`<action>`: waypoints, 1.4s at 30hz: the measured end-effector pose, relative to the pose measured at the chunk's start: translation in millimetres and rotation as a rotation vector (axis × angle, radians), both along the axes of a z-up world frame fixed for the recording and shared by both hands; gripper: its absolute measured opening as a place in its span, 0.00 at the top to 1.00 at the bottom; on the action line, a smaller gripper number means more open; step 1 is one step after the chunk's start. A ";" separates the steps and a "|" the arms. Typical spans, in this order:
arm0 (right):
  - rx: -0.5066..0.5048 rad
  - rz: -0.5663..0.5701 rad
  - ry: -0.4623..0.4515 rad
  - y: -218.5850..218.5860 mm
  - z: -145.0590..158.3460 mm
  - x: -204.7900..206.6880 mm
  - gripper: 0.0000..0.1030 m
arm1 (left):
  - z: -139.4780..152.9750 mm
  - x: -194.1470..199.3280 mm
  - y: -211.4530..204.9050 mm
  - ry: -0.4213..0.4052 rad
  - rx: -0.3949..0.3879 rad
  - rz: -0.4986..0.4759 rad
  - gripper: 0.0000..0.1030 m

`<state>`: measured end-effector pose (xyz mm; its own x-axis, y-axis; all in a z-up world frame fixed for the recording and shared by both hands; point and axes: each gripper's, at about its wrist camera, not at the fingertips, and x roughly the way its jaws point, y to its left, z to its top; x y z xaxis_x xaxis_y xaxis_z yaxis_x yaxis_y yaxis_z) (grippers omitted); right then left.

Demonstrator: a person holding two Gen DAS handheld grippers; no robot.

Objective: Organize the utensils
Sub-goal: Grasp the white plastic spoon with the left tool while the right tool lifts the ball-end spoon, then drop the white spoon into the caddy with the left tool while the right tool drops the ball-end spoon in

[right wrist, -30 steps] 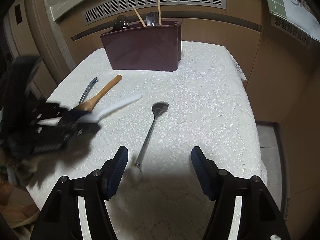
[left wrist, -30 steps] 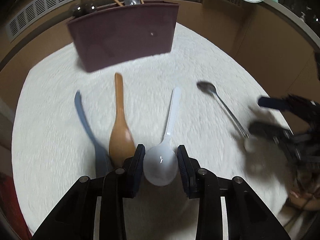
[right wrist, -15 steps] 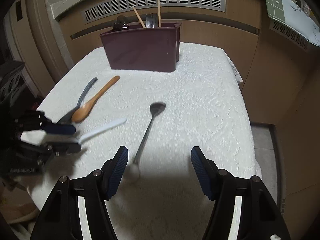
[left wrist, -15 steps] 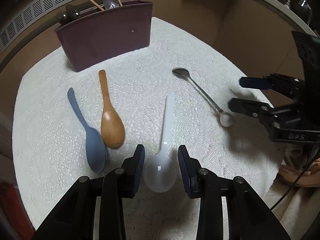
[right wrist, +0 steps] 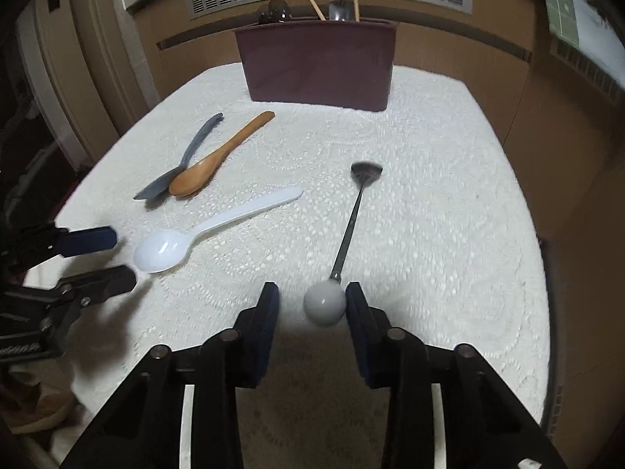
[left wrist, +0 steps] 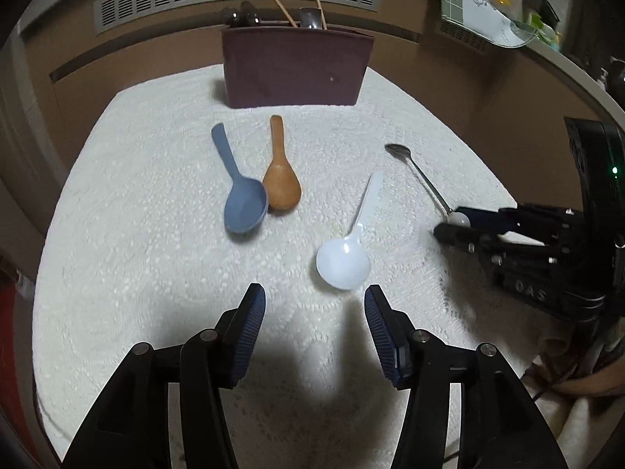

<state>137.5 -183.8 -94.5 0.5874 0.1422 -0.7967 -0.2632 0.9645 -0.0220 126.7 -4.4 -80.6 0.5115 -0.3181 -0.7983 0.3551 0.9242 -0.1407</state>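
Grippers tilted downward; right gripper [right wrist: 310, 305] closing round metal spoon's knob [right wrist: 325, 303].

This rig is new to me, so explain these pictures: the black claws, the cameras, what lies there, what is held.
A person holds a two-finger gripper in each hand; each carries a camera looking along its fingers. On the white lace cloth lie a blue plastic spoon, brown wooden spoon, white plastic spoon and ball-ended metal spoon, before a maroon utensil box. The left gripper, empty, has just been opening. The right gripper has just been closing around the ball; a gap shows.
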 end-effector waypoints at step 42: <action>0.148 -0.014 -0.315 -42.8 164.8 23.8 0.80 | 138.5 22.3 -6.2 -0.401 -0.057 0.031 0.65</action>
<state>161.2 -226.6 70.3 0.8038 0.2325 -0.5476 -0.2522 0.9668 0.0403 148.9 -10.6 58.0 0.7889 -0.3355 -0.5149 0.3641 0.9301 -0.0482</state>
